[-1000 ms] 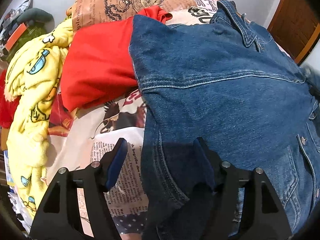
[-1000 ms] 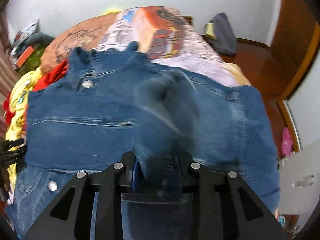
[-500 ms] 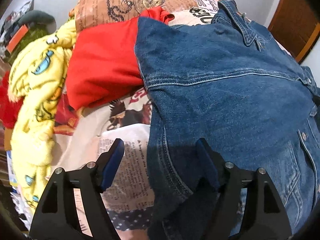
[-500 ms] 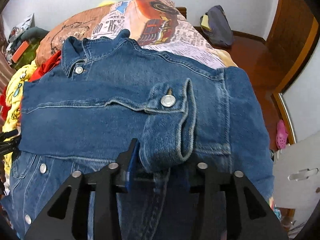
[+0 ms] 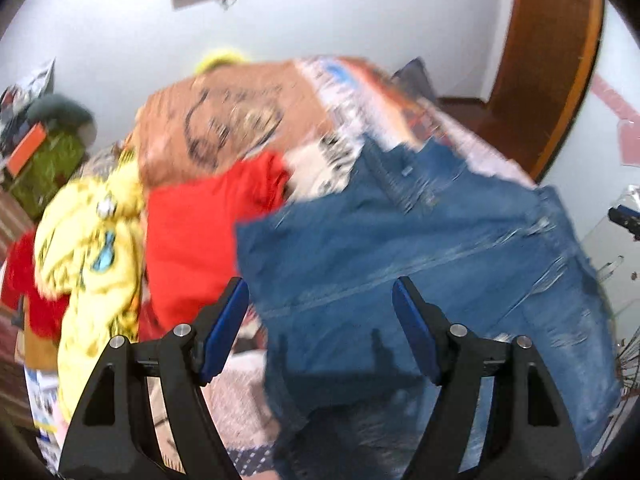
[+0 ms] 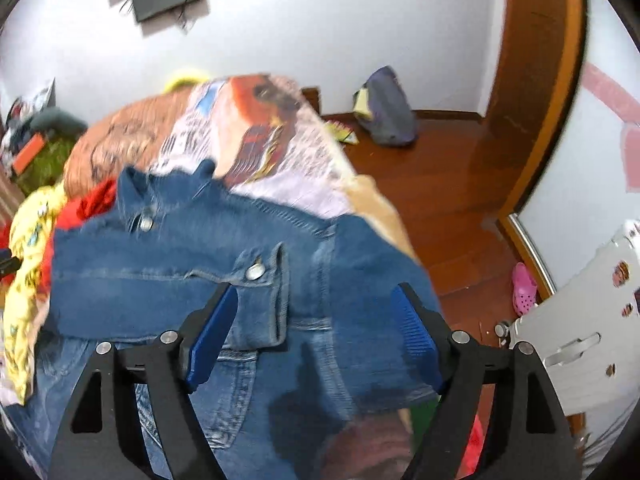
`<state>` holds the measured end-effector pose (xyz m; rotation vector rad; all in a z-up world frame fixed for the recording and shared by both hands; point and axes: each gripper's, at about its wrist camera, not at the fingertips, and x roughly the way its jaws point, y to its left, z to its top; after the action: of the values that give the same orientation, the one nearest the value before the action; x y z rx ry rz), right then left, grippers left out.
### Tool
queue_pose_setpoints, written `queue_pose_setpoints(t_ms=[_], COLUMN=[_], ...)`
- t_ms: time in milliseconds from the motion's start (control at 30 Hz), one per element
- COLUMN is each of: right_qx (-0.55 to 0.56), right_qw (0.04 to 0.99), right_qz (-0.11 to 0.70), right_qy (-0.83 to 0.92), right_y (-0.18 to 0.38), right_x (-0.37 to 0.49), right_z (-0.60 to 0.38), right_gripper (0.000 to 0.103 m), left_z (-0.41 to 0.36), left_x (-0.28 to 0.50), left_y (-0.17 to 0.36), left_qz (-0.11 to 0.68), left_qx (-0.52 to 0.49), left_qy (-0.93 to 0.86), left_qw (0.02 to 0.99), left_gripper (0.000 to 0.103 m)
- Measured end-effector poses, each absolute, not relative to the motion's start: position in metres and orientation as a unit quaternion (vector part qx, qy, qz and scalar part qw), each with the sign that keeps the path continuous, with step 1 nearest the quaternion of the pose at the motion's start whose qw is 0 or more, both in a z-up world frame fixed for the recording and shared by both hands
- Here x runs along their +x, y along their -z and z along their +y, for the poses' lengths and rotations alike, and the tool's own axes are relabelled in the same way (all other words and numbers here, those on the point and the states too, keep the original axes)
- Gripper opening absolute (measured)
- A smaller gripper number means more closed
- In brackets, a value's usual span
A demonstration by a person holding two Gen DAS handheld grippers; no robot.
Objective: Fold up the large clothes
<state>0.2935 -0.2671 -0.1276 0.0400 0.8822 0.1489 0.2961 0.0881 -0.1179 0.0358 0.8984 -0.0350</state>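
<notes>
Left wrist view. The left gripper [image 5: 320,300] hung above the denim jacket [image 5: 420,264], its jaws wide apart with nothing between them. The jacket lay on the bed [image 5: 248,120], overlapping a red garment [image 5: 192,232] beside a yellow blanket [image 5: 88,240]. The picture was blurred, so seams were hard to read. The collar end pointed toward the far wall, the hem toward the camera; the long axis ran from near to far.

Right wrist view. The right gripper [image 6: 312,320] stood over the same jacket [image 6: 160,280], its jaws opening and its pads clear of the cloth. A sleeve cuff [image 6: 260,300] with a metal button [image 6: 254,271] lay folded across the jacket's body. The collar [image 6: 160,188] pointed away from the camera. Judged from this, the sleeve folds looked done; folding the body across its length, and the other garments, seemed left.
</notes>
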Motion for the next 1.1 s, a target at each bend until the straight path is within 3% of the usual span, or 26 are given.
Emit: queue_pose_setpoints(t_ms=[167,267,333,567,833,933,1033,1100], right_qx=[0.072,0.116,0.148,0.288,0.384,0.377,0.359,0.333], right_qw=[0.9,0.886,0.872,0.79,0.752,0.758,0.768,0.782], right_qz=[0.428,0.449,0.467,0.541,0.535,0.533,0.529,0.525], right_qy=[-0.036,-0.019,-0.009,-0.004,-0.008,0.007,0.025,0.041], right_y=[0.129,0.147,0.164,0.243,0.28,0.285,0.286,0.279], right_x=[0.287,0.283,0.281,0.279,0.288,0.298,0.305,0.308], right_z=[-0.308,-0.333,-0.347,-0.386,-0.407,-0.408,-0.405,-0.402], right_gripper=[0.08,0.082,0.082,0.082,0.084,0.08,0.068,0.044], left_z=[0.049,0.022,0.008,-0.033,-0.048,-0.045,-0.039,-0.034], left_x=[0.309,0.317,0.32,0.341,0.34,0.339,0.338,0.336], left_y=[0.09,0.082,0.083,0.13,0.17,0.179,0.182,0.184], left_qz=[0.409,0.394,0.393,0.444,0.482,0.488,0.49,0.492], left_qx=[0.038,0.049,0.055,0.046,0.041,0.041,0.041,0.033], left_qy=[0.058,0.081,0.088,0.119,0.124,0.117,0.106,0.103], left_qw=[0.91,0.914,0.914,0.887,0.866,0.864,0.864,0.864], left_gripper=[0.075,0.088,0.09,0.09,0.09,0.09,0.09,0.09])
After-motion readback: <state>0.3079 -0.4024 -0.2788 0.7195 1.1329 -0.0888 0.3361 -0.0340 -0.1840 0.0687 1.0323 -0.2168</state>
